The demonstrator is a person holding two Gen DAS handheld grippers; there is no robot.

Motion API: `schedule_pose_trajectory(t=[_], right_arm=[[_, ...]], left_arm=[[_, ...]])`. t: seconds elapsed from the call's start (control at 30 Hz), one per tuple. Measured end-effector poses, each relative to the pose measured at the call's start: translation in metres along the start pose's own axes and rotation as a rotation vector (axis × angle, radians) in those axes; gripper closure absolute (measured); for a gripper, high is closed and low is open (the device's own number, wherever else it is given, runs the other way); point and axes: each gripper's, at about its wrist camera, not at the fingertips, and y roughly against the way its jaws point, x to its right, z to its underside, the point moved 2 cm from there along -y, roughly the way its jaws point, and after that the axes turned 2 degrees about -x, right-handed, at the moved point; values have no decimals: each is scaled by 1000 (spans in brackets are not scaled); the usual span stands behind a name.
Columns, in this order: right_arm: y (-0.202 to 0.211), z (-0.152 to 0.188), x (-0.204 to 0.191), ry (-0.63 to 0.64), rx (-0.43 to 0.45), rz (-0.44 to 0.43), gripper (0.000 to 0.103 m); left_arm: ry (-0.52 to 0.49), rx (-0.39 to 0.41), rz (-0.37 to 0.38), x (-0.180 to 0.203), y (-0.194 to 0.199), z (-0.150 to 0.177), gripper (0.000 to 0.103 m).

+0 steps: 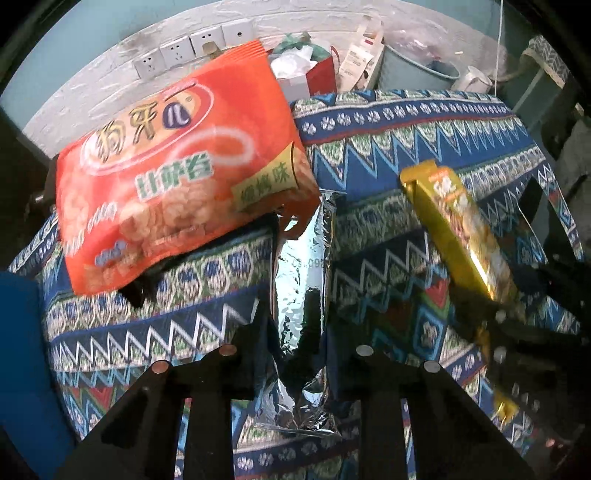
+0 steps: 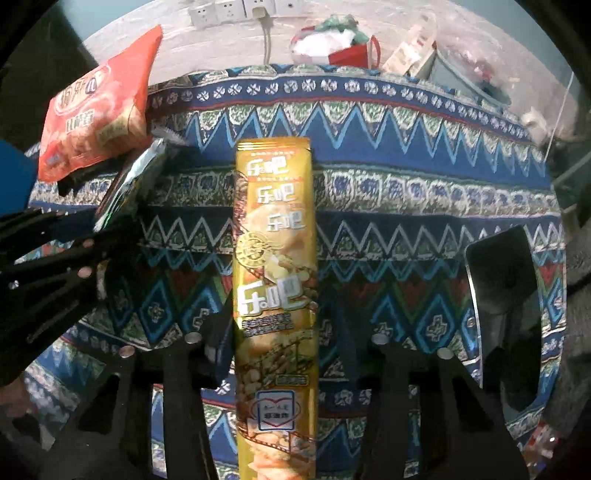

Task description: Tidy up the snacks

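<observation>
Silver foil packet (image 1: 301, 280) clamped in my left hand-held gripper (image 1: 295, 354); right hand-held gripper (image 2: 275, 339) grips gold snack packet (image 2: 275, 258) over worktop (image 2: 406, 206).

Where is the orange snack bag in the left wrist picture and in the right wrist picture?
Left wrist view: the orange snack bag fills the upper left, tilted, at the cloth's edge.
Right wrist view: the orange snack bag is smaller, at the upper left edge of the picture.
Shared landmark: the row of white wall sockets behind the table, above the bag.
</observation>
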Motion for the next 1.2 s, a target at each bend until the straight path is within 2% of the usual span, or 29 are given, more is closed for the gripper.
schedule_pose_trajectory(t=[0.03,0.13,0.57,0.87,1.2], right_arm=[[-1,0,0,9,0,9,71],[3,6,-5,16,3,17,74],[40,36,-25,43,26,4,75],[75,42,-52,82,70,-20,75],[113,39,-83,134,131,-67,75]], left_arm=[[2,-2,3,0,2,4,77],[-3,0,11,2,8,18,77],[-32,27,19,-4,63,91,77],[-18,83,2,-27,109,101,77],[5,132,-26,-48,135,99,77]])
